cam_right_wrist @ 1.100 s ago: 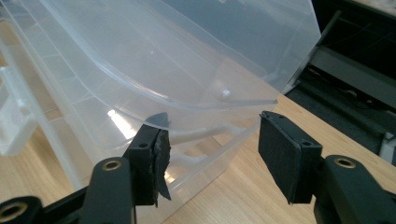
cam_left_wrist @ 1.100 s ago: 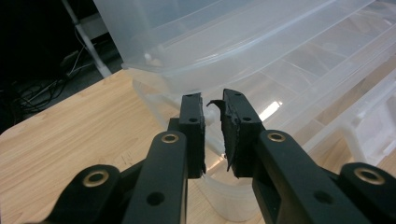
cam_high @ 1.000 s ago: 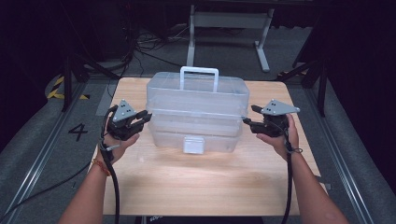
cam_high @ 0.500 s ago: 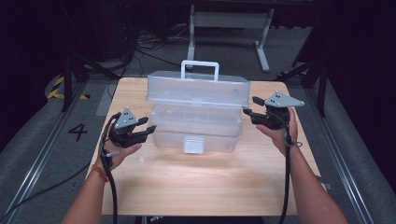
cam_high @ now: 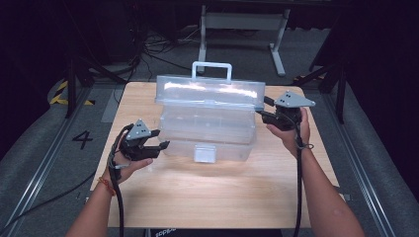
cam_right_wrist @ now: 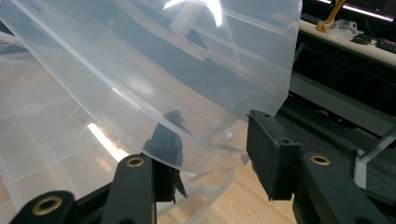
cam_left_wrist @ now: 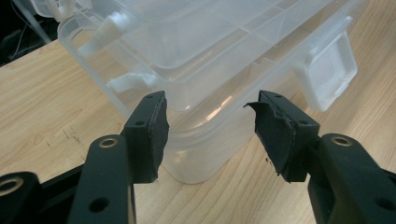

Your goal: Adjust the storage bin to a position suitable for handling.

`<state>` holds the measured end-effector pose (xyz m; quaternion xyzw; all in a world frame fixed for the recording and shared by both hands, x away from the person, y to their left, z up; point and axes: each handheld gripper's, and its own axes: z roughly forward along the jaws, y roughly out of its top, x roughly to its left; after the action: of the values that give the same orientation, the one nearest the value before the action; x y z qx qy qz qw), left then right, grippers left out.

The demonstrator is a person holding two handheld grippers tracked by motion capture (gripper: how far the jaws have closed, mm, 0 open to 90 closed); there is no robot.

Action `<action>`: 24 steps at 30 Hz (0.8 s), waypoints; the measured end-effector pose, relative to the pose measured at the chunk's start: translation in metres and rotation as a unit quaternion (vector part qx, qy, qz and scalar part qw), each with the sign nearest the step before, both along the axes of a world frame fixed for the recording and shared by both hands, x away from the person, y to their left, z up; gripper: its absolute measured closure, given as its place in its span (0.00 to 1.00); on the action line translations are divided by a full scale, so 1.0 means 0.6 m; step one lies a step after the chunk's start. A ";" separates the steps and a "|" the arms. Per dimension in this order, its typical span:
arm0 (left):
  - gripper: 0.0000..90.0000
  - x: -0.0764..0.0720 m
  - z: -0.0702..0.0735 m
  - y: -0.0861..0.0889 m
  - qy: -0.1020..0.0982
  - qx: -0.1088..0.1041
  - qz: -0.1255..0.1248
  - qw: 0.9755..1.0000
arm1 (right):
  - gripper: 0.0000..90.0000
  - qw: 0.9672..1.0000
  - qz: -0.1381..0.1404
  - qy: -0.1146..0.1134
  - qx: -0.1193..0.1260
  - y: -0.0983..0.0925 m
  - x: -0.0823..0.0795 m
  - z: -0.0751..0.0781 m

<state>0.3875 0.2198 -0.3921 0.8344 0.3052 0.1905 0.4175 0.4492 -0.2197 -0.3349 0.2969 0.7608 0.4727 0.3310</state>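
The left gripper (cam_high: 159,145) is held low at the near left corner of the clear plastic box (cam_high: 207,133), which sits in the middle of the wooden table (cam_high: 217,197). In the left gripper view its 2 jaws are spread wide with nothing between them — the rounded corner of the box base is just ahead of the pads, apparently not touched. It looks like it's parked there to steady the base if the box starts sliding, though that's only a guess.

Moving right, the box's white latch (cam_high: 205,153) is seen hanging on the front wall, undone, and the lid (cam_high: 210,92) is tilted up with its white handle (cam_high: 212,69) on top at the far side. So the box is partly opened, hinged at the back.

On the right, the right gripper (cam_high: 263,107) is raised to the lid's right end. In the right gripper view the lid's thin translucent edge (cam_right_wrist: 196,140) is seen running between the 2 jaws, 1 jaw behind the plastic and 1 in front. There's a visible gap on the outer side, so whether it's actually pinched or just hooked under the rim can't be told. That end was probably chosen because the rim there gives something to lift by — the lid is likely being swung open.
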 end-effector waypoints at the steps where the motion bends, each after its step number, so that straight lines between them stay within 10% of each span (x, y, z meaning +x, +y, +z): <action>1: 0.50 0.000 -0.001 0.001 -0.004 -0.002 -0.004 1.000 | 0.63 1.000 0.000 0.000 0.000 0.000 0.001 0.002; 17: 0.42 -0.041 -0.024 0.014 -0.004 0.002 0.022 1.000 | 0.69 0.999 -0.020 -0.013 0.031 -0.001 0.027 0.018; 24: 0.39 -0.071 -0.066 0.033 0.026 0.052 0.010 0.998 | 0.71 0.999 -0.032 -0.019 0.026 0.003 0.028 0.019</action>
<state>0.3447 0.2397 -0.4317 0.8566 0.3137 0.1882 0.3639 0.4661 -0.2180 -0.3236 0.3203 0.7322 0.4872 0.3521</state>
